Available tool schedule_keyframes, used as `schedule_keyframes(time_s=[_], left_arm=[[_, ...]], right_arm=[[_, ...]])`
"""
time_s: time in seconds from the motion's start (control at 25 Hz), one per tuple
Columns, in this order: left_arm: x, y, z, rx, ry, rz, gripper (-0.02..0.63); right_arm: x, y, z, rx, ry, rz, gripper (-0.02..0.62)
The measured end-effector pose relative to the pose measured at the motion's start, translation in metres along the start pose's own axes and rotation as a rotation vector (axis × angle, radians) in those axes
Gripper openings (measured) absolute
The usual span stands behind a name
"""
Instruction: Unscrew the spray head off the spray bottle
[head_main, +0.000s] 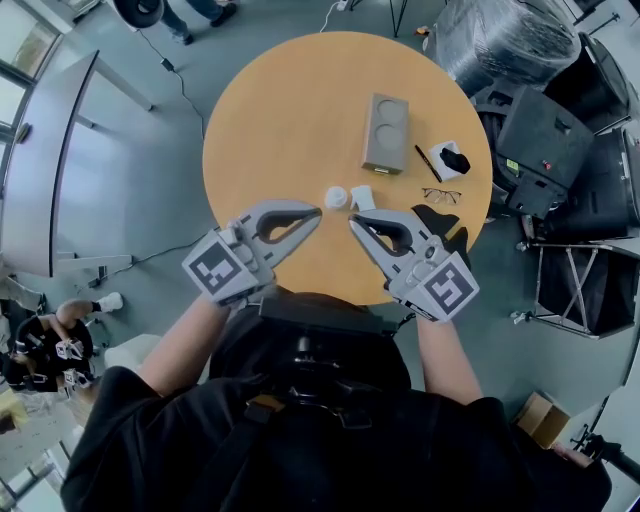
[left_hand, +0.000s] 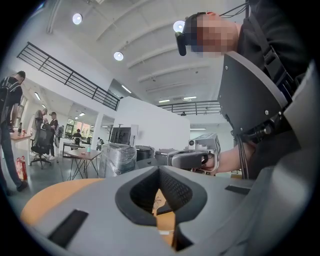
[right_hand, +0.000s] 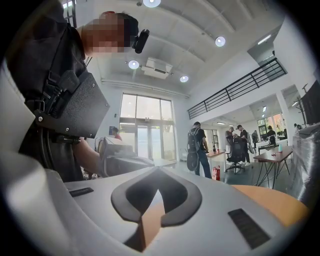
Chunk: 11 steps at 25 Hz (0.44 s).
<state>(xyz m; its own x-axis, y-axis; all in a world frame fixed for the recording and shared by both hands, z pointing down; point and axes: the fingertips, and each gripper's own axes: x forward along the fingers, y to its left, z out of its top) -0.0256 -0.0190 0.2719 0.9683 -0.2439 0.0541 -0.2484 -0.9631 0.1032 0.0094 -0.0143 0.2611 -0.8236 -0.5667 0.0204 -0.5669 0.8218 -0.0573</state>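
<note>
The small white spray bottle (head_main: 336, 197), round from above, stands on the smooth round orange bench (head_main: 280, 90), with a blocky white piece (head_main: 362, 198) just to its right. Near them, the grey left gripper (head_main: 316, 216) and right gripper (head_main: 353, 223) hover with their ribbed black jaws pressed together, empty.

– What are those 2, the white round thing (head_main: 336, 197) and the white piece (head_main: 362, 199) beside it?
– Too small to tell; possibly the bottle's parts.
– And the orange table (head_main: 260, 120)?
– Its near rim is hidden behind the person (head_main: 330, 420). The dark lump (head_main: 452, 159) is too small to identify.
</note>
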Motion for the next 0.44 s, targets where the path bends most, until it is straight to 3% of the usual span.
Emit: schedule_keyframes(time_s=[0.44], left_arm=[[-0.0022,0.0033,-0.0041,0.014,0.013,-0.007,0.002]], right_arm=[[0.0063,0.0043,0.0011,0.001,-0.002,0.015,0.009]])
